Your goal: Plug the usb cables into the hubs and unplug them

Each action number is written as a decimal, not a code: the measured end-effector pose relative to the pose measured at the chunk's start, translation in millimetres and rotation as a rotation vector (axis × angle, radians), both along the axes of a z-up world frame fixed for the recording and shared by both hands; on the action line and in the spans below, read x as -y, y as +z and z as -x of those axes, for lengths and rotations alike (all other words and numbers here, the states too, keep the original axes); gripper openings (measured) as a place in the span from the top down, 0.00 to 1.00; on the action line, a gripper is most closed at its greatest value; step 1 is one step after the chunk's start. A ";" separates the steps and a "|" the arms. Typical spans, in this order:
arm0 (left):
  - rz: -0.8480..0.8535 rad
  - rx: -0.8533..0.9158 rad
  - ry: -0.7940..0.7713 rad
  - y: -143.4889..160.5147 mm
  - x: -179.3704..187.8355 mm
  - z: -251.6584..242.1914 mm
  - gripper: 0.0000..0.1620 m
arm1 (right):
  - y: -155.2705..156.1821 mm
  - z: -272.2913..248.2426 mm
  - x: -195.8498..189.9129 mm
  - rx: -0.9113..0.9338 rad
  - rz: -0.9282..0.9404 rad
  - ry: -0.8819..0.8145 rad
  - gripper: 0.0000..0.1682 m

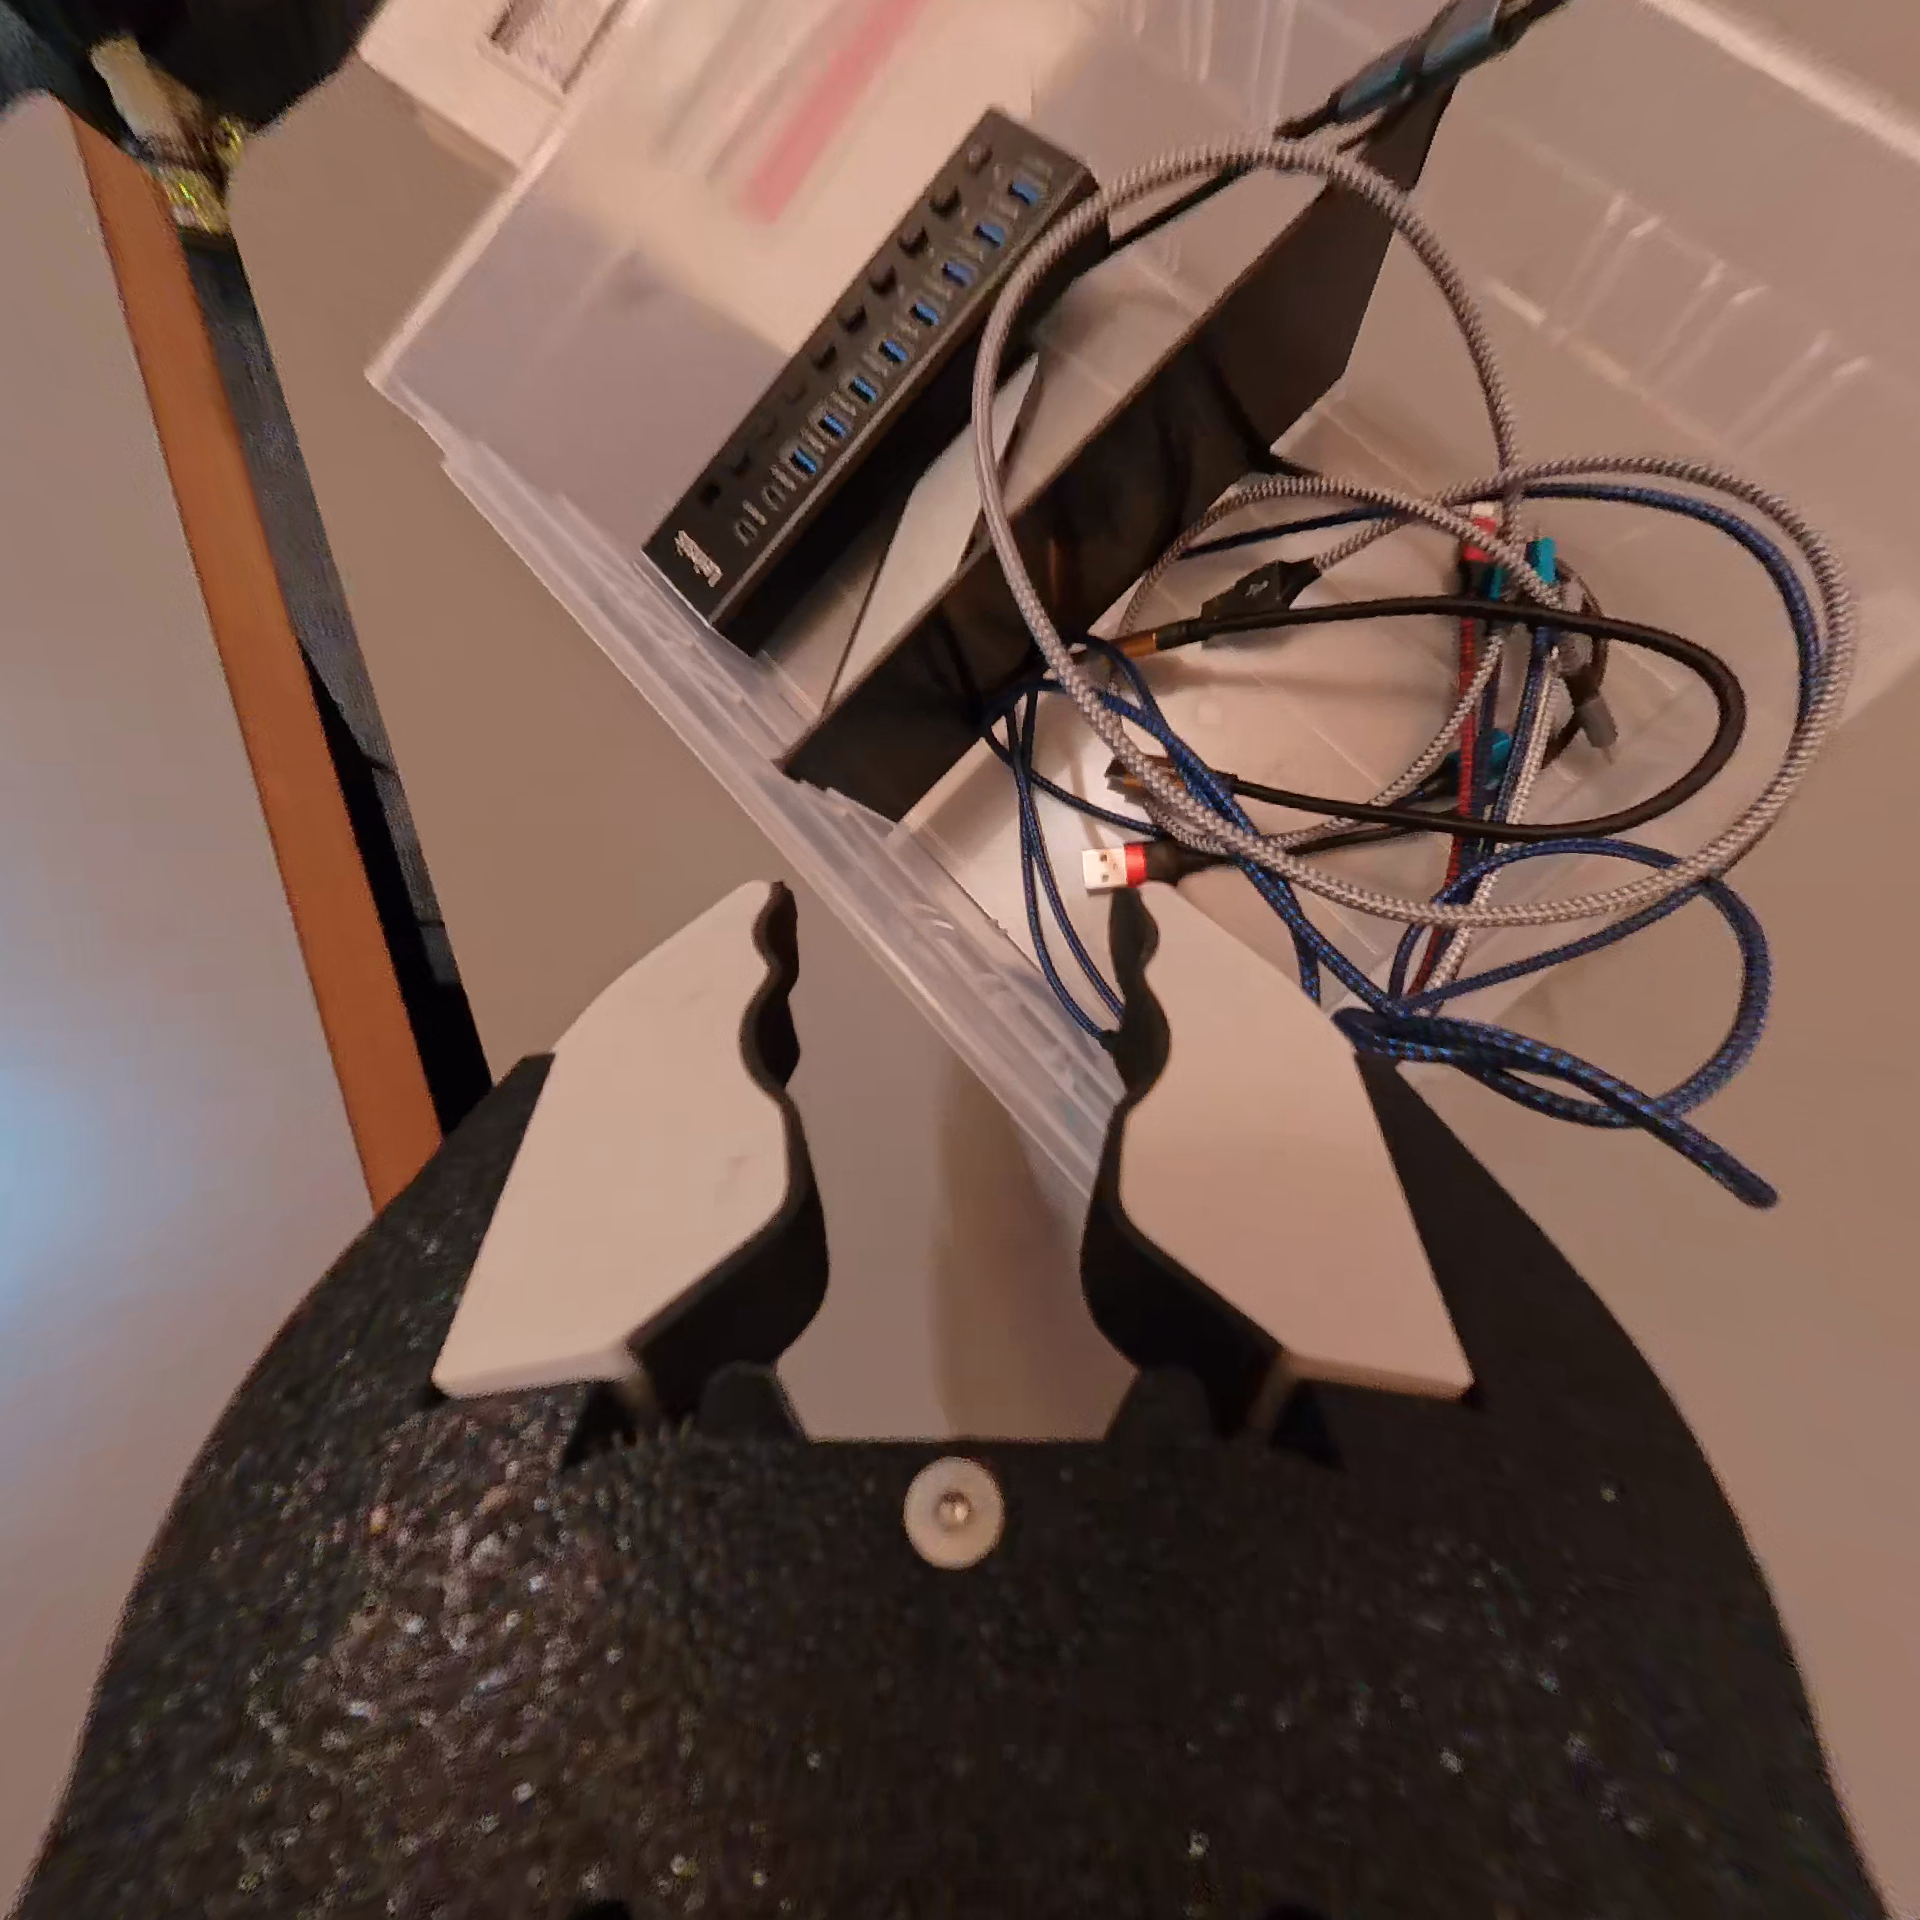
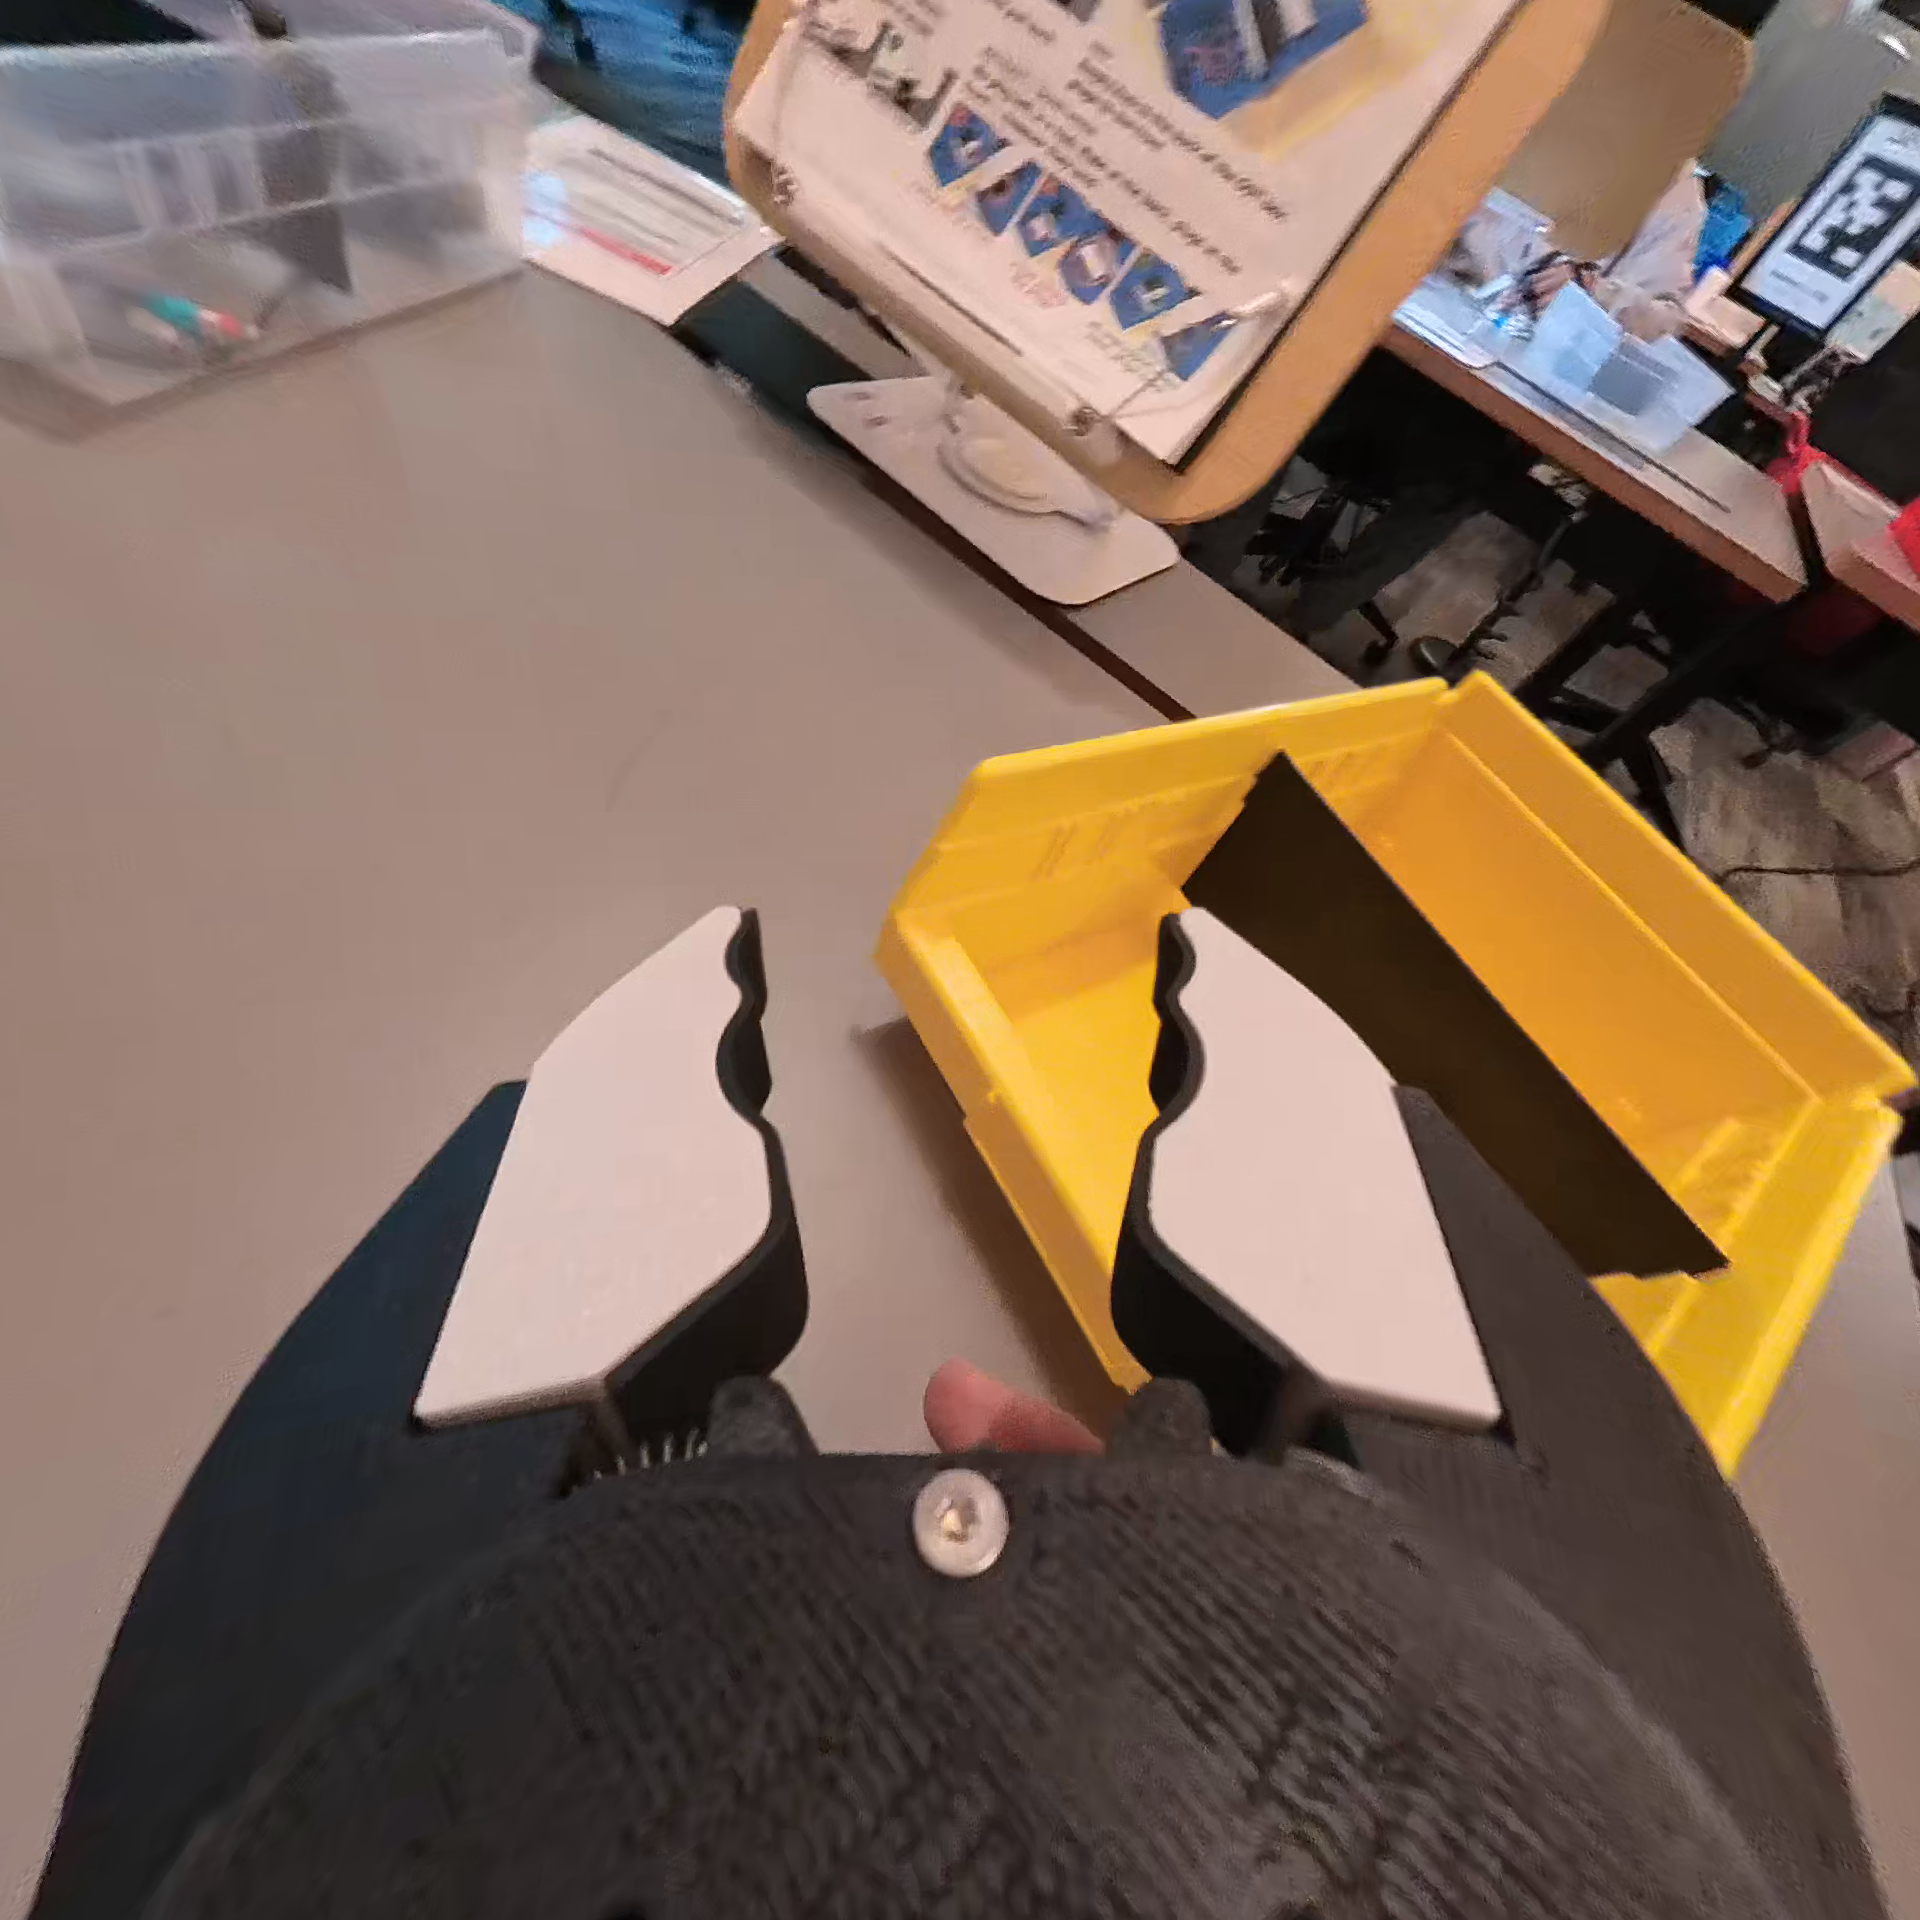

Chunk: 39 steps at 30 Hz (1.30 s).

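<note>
A long black USB hub with a row of blue ports lies in a clear plastic bin, behind a black divider. A tangle of braided USB cables, grey, blue, black and red, fills the bin's other compartment; a red-collared USB plug lies at its near edge. My left gripper is open and empty, just in front of the bin's near rim. My right gripper is open and empty over the table, beside a yellow bin.
The yellow bin holds a black divider and sits near the table's right edge. The clear bin also shows far left in the right wrist view. A board with an instruction sheet stands on a white base. Other desks lie beyond. Spacing between my two grippers at the tips: around 60 centimetres. My left gripper is the nearer one to the red-collared USB plug: about 10 centimetres, against 55 centimetres. To the long black USB hub: left tips about 20 centimetres, right tips about 60 centimetres.
</note>
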<state>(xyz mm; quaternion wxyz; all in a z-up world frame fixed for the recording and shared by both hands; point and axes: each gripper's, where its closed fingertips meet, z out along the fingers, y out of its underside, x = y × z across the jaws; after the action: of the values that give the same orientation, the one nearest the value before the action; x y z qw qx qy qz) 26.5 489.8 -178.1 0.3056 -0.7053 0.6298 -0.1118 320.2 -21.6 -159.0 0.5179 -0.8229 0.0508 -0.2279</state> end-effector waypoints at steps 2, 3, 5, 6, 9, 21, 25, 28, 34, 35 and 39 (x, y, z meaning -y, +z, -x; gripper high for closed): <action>-0.014 0.029 -0.030 9.1 -1.9 -4.3 0.64 | -1.6 10.5 -9.3 -0.018 -0.003 0.040 0.56; -0.030 0.040 -0.049 14.0 -4.7 -7.5 0.64 | 0.1 16.3 -13.6 -0.039 -0.023 0.064 0.56; -0.085 0.053 -0.095 24.1 -13.9 -16.9 0.65 | 6.7 26.6 -20.8 -0.089 -0.088 0.107 0.56; -0.112 0.051 -0.128 28.3 -18.8 -23.4 0.65 | 9.4 30.3 -23.4 -0.113 -0.116 0.124 0.56; -0.174 -0.002 -0.247 33.7 -34.6 -49.1 0.62 | 7.9 35.0 -28.7 -0.159 -0.144 0.152 0.56; 0.011 -0.485 -0.532 -62.9 -72.5 -140.9 0.56 | -18.3 44.7 -42.8 -0.182 -0.041 0.242 0.54; -0.013 -0.567 -0.547 -84.3 -73.3 -149.8 0.55 | -28.0 45.7 -42.8 -0.209 -0.021 0.265 0.54; -0.049 -0.589 -0.547 -96.2 -73.2 -152.2 0.57 | -36.5 42.3 -40.3 -0.213 0.013 0.260 0.54; 0.019 -0.540 -0.497 -98.9 -70.5 -156.0 0.60 | -41.4 42.1 -38.0 -0.211 0.029 0.266 0.55; -0.003 -0.540 -0.492 -98.3 -74.4 -157.0 0.68 | -41.6 42.3 -37.6 -0.211 0.031 0.267 0.55; -0.071 -0.546 -0.548 -97.3 -76.7 -158.6 0.70 | -42.2 41.8 -35.3 -0.192 0.049 0.262 0.55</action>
<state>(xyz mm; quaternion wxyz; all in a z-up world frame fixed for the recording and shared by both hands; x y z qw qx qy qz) 185.2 566.5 -275.4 0.1095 -0.5036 0.8566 0.0244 278.3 13.7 -201.2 0.5159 -0.8528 -0.0132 -0.0799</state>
